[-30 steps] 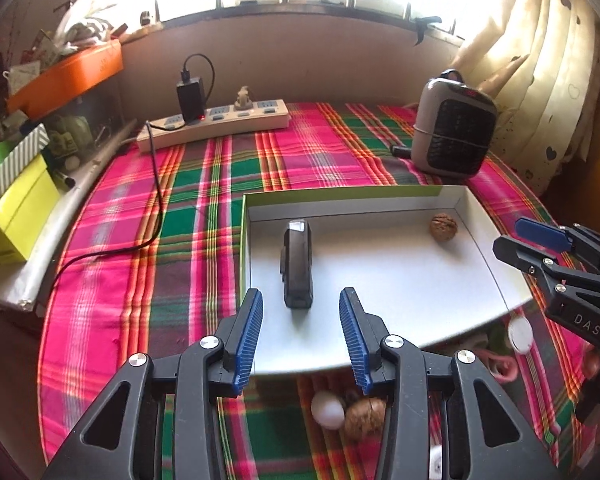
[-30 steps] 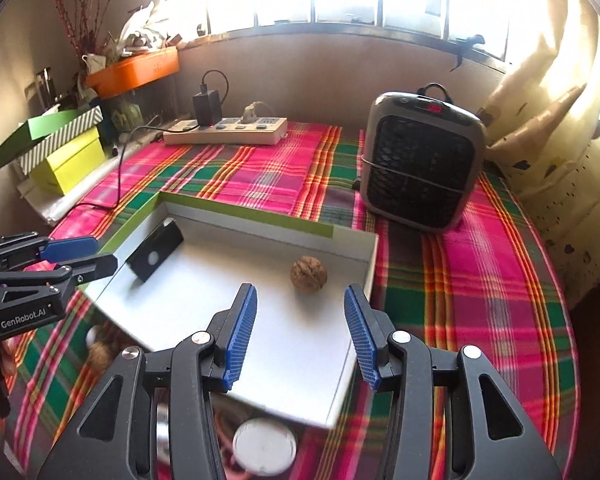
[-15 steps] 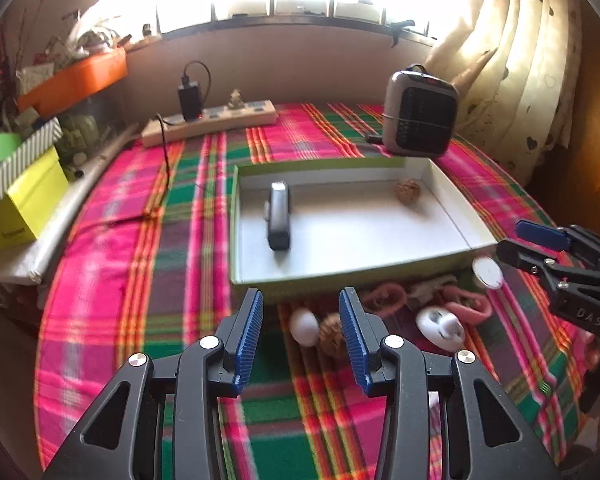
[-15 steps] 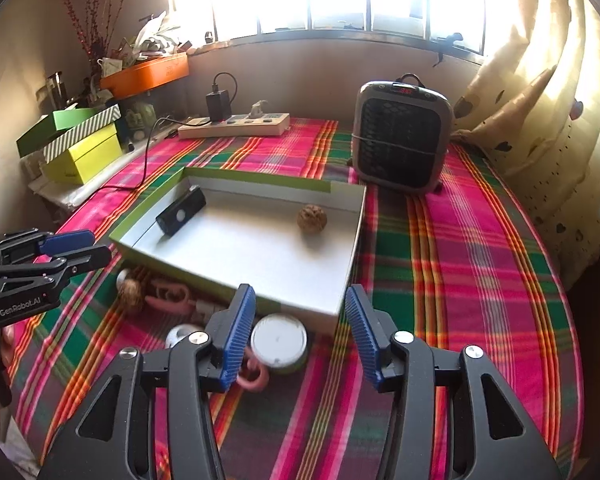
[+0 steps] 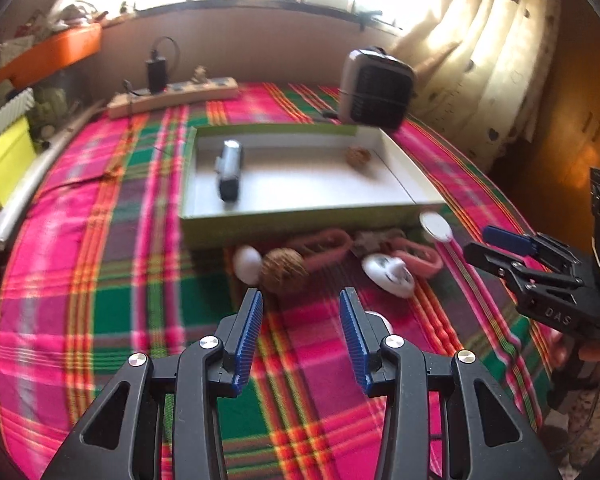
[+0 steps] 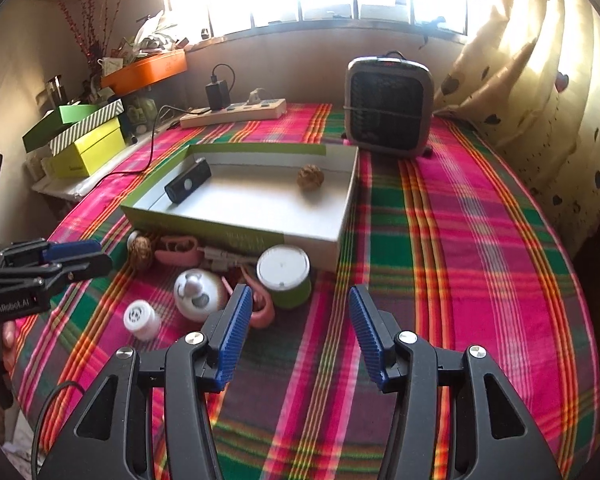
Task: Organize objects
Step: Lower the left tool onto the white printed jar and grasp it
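1. Grippers are both seen spread apart and holding nothing: the left gripper (image 5: pixel 300 308) low in its frame, the right gripper (image 6: pixel 300 304) likewise.
2. A shallow green-walled cardboard tray (image 6: pixel 236 226) is placed mid-frame on the pink-and-green plaid tablecloth (image 6: pixel 460 240).
3. Inside it, a black rectangular device (image 6: pixel 188 186) and a brown walnut (image 6: pixel 310 177) are seen well apart.
4. Below the tray's near wall, a second walnut (image 6: pixel 141 248), a white round fan toy (image 6: pixel 199 296), a green-sided white-lidded tub (image 6: pixel 284 276) and a small white cap (image 6: pixel 141 319) are scattered.
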Available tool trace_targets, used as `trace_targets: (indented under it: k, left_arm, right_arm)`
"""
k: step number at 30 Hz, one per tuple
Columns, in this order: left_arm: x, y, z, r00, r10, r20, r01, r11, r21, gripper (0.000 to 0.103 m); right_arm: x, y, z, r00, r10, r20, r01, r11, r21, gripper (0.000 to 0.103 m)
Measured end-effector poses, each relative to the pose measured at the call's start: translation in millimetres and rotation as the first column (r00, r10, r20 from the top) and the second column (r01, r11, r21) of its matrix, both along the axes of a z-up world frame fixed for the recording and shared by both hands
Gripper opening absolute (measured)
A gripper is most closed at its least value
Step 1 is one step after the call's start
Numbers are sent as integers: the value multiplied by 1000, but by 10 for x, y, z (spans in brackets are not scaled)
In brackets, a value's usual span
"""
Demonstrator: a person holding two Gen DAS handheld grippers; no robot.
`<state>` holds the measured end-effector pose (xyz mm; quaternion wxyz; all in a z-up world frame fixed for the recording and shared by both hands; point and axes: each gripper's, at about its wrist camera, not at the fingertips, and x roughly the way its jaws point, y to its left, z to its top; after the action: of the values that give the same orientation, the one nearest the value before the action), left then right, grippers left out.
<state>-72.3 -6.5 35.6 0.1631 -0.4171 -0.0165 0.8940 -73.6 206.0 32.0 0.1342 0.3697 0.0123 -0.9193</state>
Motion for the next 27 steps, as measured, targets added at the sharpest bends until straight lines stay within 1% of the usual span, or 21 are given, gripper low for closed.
trace_targets:
  k: [5, 7, 11, 14, 16, 18, 25, 26, 27]
  left_arm:
    - [42, 130, -65, 997, -77, 24, 76, 997, 28, 40]
    - [59, 208, -101, 994, -105, 33, 104, 994, 22, 41]
    - [59, 299, -170, 990, -133, 52, 133, 991, 11, 41]
    - [44, 309, -217, 989, -136, 60, 137, 991, -2, 41]
    - [30, 323, -249, 989, -131, 64, 133, 991, -23, 41]
    - [33, 331, -253, 989, -136, 57, 138, 990, -35, 41]
    - [-1, 285, -253, 992, -114, 54, 116, 993, -26, 40]
    - [-1, 287, -256, 992, -114, 53, 116, 993, -27, 39]
    - [-2, 283, -255, 992, -112, 51, 113, 993, -29, 36]
  right_arm:
    - [80, 45, -73, 1000, 1, 15, -1, 1000, 2, 52]
    - [91, 68, -97, 1000, -7, 20, 7, 1000, 4, 54]
    - [98, 110, -111, 999, -19, 27, 19, 1000, -3, 55]
    - [105, 104, -111, 1000, -17, 25, 17, 1000, -2, 55]
    - [107, 97, -117, 1000, -12, 25, 12, 1000, -1, 55]
    - [99, 89, -126, 1000, -9, 27, 9, 1000, 1, 55]
    - [68, 72, -152, 999, -1, 38, 0, 1000, 7, 55]
    - [64, 64, -154, 999, 0, 38, 0, 1000, 8, 55]
    - [55, 53, -155, 999, 0, 38, -1, 1000, 11, 55]
